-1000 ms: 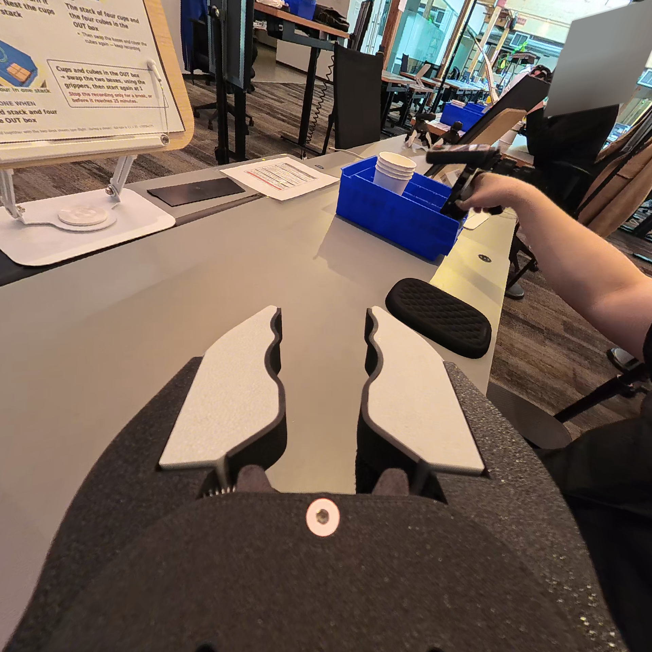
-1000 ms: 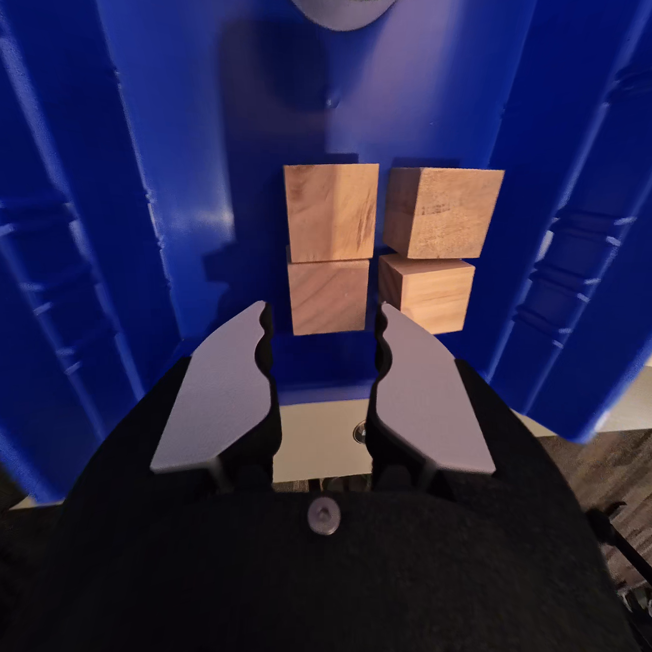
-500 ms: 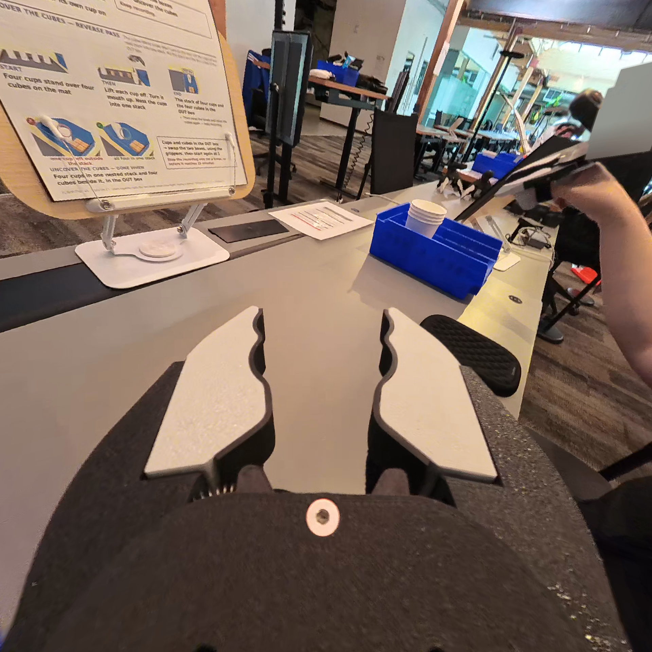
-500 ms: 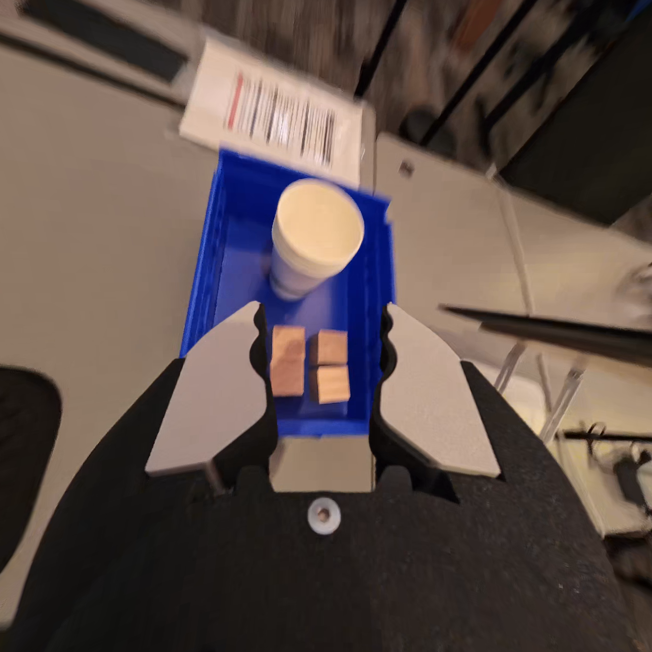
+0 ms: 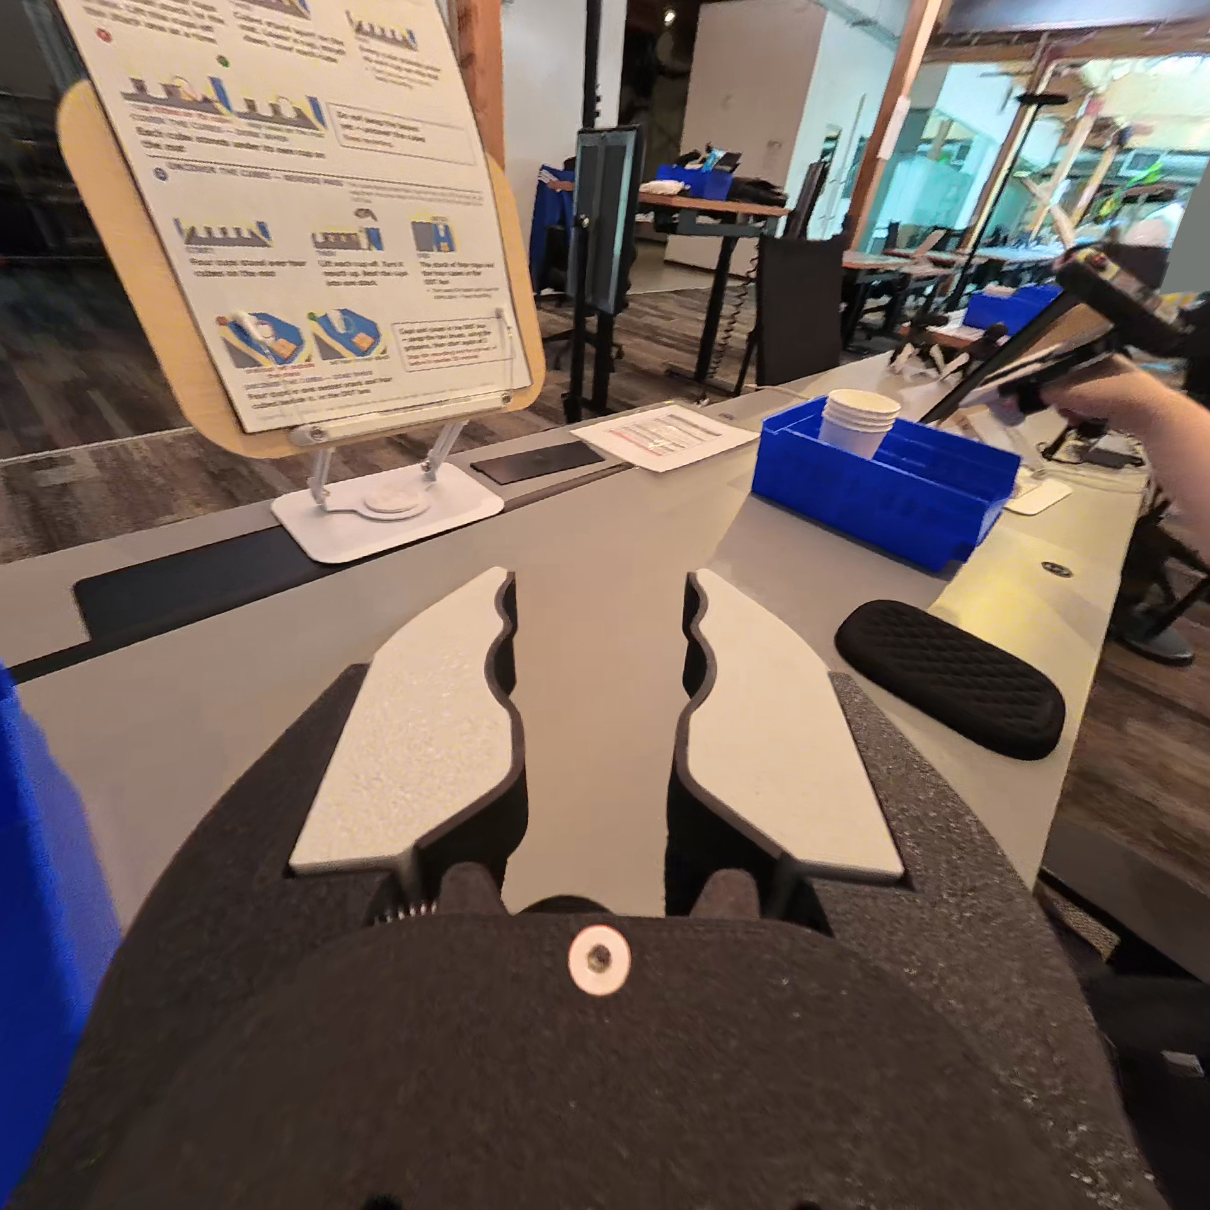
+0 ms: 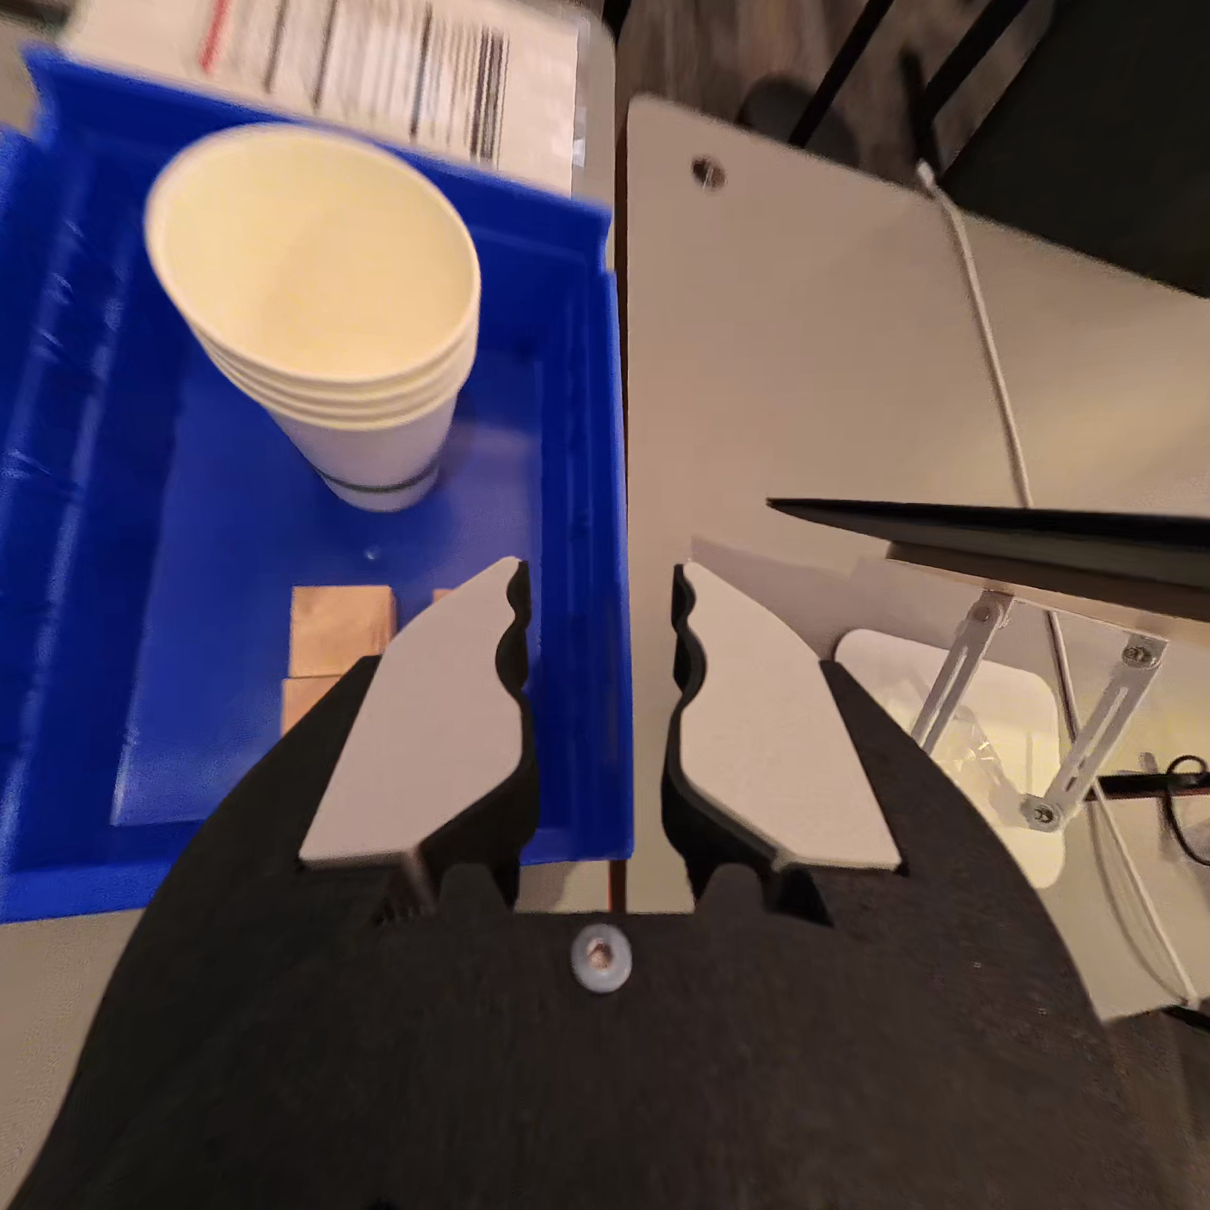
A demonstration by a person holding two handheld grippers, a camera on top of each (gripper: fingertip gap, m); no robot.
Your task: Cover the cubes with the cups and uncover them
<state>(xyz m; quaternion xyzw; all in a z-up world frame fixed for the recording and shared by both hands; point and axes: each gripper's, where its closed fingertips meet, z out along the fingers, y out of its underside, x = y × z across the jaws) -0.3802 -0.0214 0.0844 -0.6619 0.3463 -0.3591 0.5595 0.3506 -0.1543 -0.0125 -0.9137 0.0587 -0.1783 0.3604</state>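
- Right wrist view: nested stack of white paper cups [image 6: 327, 314] and pale wooden cubes [image 6: 340, 628] sit together inside the blue plastic bin [image 6: 583, 458]; by these pictures, covering has not begun.
- Right gripper [image 6: 599, 583] hangs above the bin's edge, jaws apart, empty; a second ago it was deep inside the bin.
- Left gripper [image 5: 596, 589], jaws apart, empty, over grey surface [image 5: 589, 524], now tilted higher.

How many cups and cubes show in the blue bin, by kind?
White paper cups, nested: 4
Light-brown wooden cubes: 3 visible; the right gripper may hide more
Blue plastic bin: 1
Total: 8
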